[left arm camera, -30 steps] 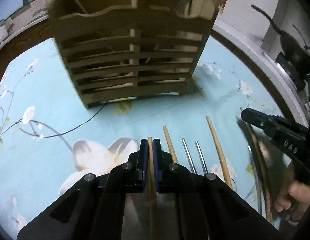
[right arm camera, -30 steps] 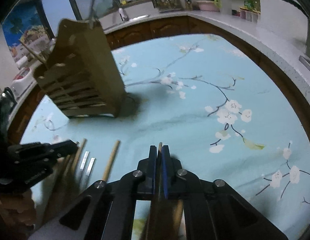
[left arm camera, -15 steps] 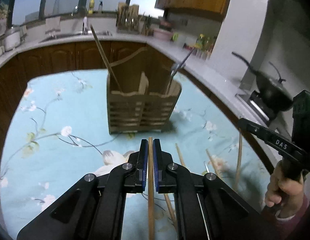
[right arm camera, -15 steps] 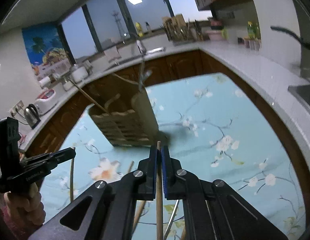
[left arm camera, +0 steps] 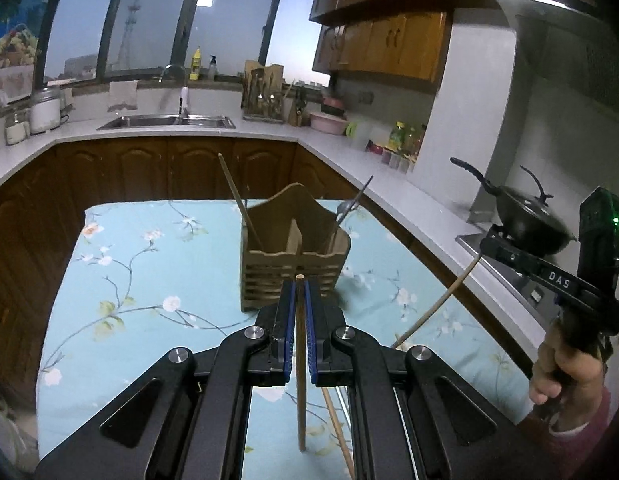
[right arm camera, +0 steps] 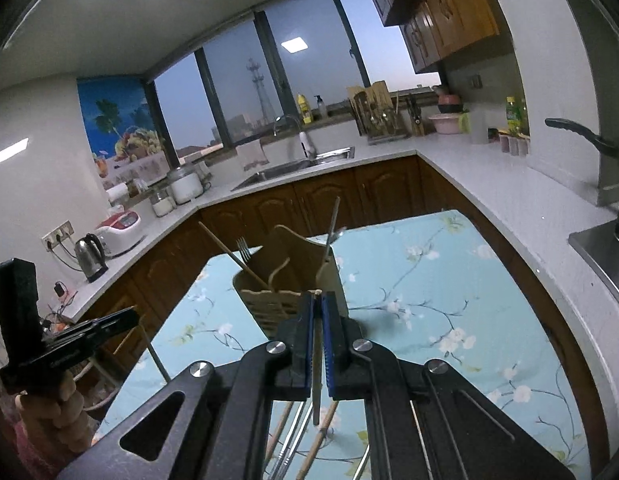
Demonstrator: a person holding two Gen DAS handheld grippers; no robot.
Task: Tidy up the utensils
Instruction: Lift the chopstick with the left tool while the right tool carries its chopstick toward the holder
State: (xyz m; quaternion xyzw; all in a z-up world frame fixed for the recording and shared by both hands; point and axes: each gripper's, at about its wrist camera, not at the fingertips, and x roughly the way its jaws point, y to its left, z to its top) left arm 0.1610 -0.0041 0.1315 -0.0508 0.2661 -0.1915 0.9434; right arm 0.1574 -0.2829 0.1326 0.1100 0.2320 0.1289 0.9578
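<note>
On the table (left arm camera: 157,264) with its blue flowered cloth stands the wooden utensil holder (left arm camera: 295,268), and I take everything from it. My left claw (left arm camera: 298,312) hangs on the near side of the holder, above the cloth, its blue pads pressed onto a wooden chopstick (left arm camera: 300,380) that runs lengthways between them, tip poking out just in front. My right claw (right arm camera: 318,320) is likewise raised on the near side of the holder, pinching a second chopstick (right arm camera: 317,392) in the same lengthwise fashion. From the left wrist view I see that second stick (left arm camera: 437,308) slanting down from the right claw (left arm camera: 487,246), off to the right of the holder. Inside the holder, a wooden stick (left arm camera: 239,202) leans out of the left compartment and a metal spoon (left arm camera: 349,208) out of the right; the right wrist view also shows a fork (right arm camera: 244,249) beside the stick. More chopsticks (right arm camera: 321,436) lie on the cloth nearer me than the holder, under the right claw.
</note>
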